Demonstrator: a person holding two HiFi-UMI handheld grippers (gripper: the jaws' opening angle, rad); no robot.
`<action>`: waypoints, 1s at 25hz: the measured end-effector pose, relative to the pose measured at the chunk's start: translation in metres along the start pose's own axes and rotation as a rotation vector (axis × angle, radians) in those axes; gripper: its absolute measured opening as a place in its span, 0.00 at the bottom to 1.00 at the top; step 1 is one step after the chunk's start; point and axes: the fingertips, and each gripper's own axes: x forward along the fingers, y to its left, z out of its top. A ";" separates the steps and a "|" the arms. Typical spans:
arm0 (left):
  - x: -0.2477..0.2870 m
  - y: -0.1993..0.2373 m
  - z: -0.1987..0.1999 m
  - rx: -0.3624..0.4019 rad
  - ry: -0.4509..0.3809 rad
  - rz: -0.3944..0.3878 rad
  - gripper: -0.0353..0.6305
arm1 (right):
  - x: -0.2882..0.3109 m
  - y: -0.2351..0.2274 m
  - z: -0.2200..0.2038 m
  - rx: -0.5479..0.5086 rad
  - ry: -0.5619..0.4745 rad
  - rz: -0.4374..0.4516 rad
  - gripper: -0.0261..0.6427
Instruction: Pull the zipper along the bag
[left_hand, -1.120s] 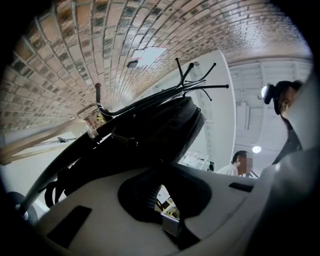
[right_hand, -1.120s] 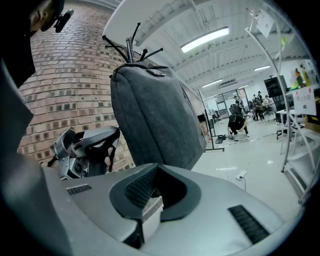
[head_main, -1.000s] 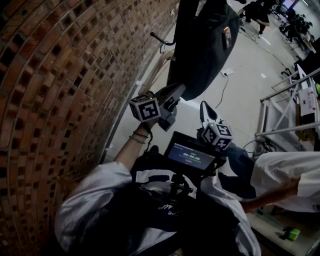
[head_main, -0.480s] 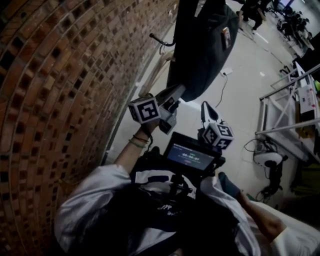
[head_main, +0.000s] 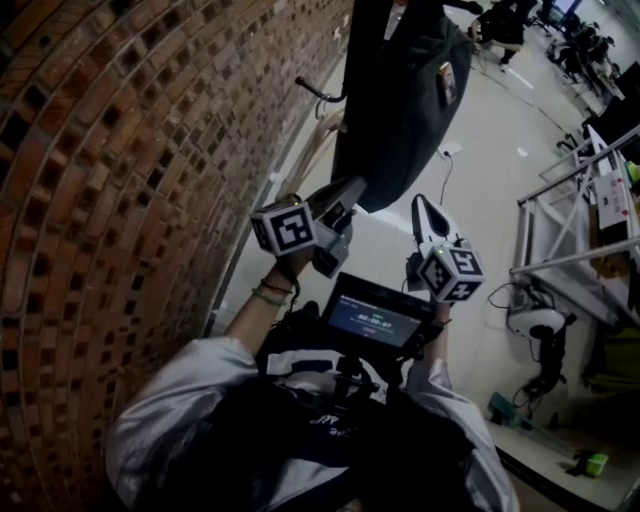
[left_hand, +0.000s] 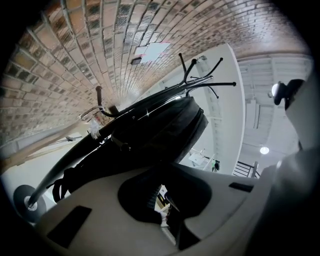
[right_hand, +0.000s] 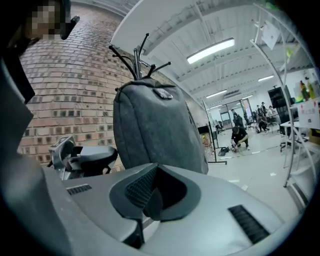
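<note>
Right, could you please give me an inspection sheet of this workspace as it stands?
Surface: no table; pale floor below.
Job's things: dark bag hangs from a coat rack; zipper not made out.
Clutter: small green object on the floor at right.
Grippers: left gripper tongs slightly apart, nothing gripped, by the bag's lower end; right gripper tongs shut, empty, short of the bag.
Cables: thin cable runs from a white plug block on the floor.
Surroundings: brick wall on the left, metal frame on the right, people far behind.
</note>
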 end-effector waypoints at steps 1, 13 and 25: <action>0.000 -0.001 0.001 0.001 -0.006 0.005 0.08 | 0.000 0.002 0.010 -0.022 -0.003 0.017 0.03; -0.006 -0.012 0.012 0.010 -0.107 0.100 0.08 | -0.003 0.061 0.117 -0.336 -0.029 0.266 0.03; -0.001 -0.027 0.022 0.054 -0.108 0.090 0.09 | -0.001 0.097 0.185 -0.530 -0.152 0.308 0.07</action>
